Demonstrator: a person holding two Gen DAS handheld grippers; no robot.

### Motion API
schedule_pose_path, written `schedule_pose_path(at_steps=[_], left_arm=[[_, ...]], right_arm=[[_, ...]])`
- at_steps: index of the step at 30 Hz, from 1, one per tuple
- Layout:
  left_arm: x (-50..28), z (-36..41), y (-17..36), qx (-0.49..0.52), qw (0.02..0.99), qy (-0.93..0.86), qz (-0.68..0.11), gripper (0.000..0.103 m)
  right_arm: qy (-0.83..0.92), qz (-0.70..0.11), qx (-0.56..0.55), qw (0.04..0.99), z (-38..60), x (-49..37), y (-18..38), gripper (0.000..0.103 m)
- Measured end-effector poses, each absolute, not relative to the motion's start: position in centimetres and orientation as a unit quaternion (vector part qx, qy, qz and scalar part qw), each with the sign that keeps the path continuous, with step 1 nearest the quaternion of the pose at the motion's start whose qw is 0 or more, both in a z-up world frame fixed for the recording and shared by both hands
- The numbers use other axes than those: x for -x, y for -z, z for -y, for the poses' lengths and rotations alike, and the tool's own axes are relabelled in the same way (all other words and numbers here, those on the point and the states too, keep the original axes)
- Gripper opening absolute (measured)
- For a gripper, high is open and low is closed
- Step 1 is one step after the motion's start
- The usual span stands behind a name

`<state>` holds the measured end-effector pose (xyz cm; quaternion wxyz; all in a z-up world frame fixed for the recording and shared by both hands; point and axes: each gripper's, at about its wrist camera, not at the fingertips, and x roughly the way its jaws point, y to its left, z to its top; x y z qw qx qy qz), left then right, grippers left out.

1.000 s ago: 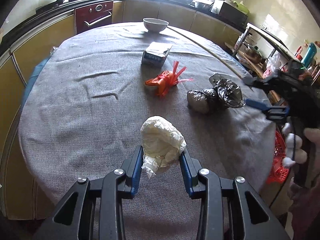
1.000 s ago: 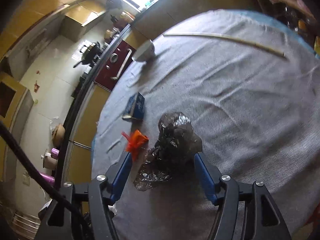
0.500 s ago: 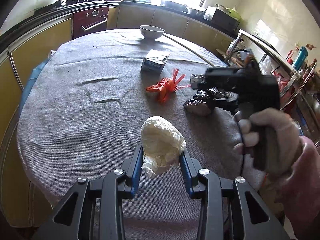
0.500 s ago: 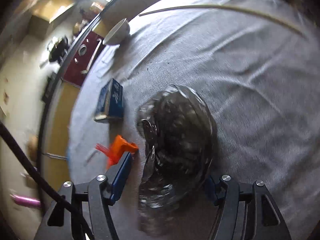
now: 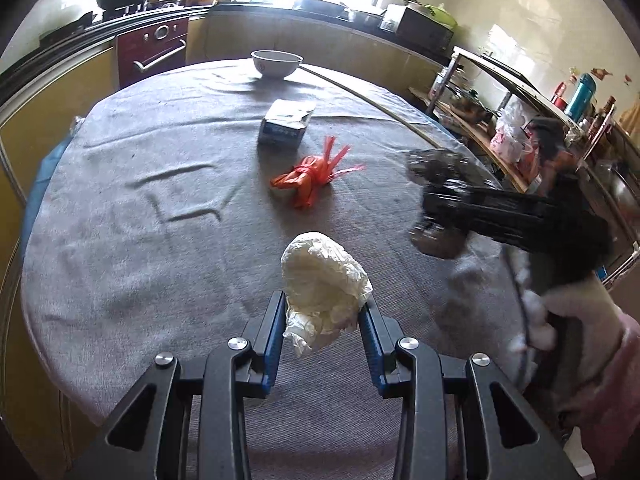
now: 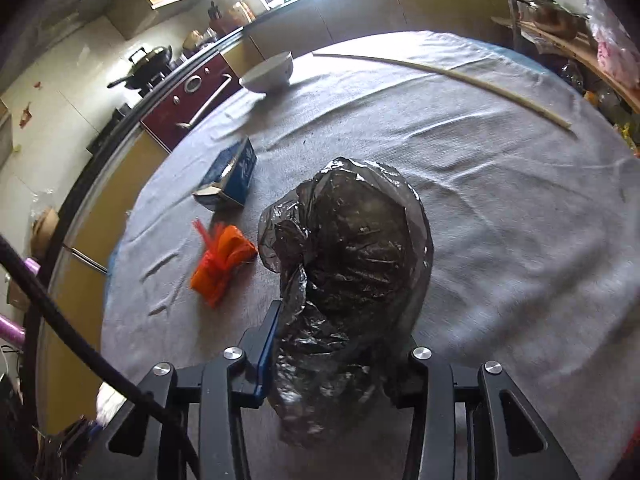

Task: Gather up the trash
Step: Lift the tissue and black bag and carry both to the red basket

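Left gripper (image 5: 323, 312) pinches a crumpled white wad (image 5: 322, 280). Right gripper (image 6: 340, 344) clamps a dark plastic bag (image 6: 352, 264) above the counter (image 6: 500, 200).

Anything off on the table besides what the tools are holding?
Yes: a small blue carton lies tipped on its side with one end torn open, mid-table. An orange plastic bag lies crumpled loose beside it. A long thin stick lies across the far side of the cloth. No spills.
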<state>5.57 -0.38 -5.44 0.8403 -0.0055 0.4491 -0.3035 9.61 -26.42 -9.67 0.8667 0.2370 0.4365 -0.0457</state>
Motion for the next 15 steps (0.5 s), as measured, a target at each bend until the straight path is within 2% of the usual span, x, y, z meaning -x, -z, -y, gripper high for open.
schedule_pose_path(at_steps=[6, 15], left_arm=[[-4.0, 1.5, 4.0, 0.009, 0.841, 0.318, -0.437, 0.038], [-0.6, 4.0, 0.5, 0.017, 0.841, 0.35, -0.413, 0.038]], right_arm=[[-0.002, -0.39, -0.27, 0.881, 28.2, -3.9, 6.2, 0.045], [-0.055, -0.324, -0.26, 0.908, 29.7, 3.7, 1.8, 0.045]])
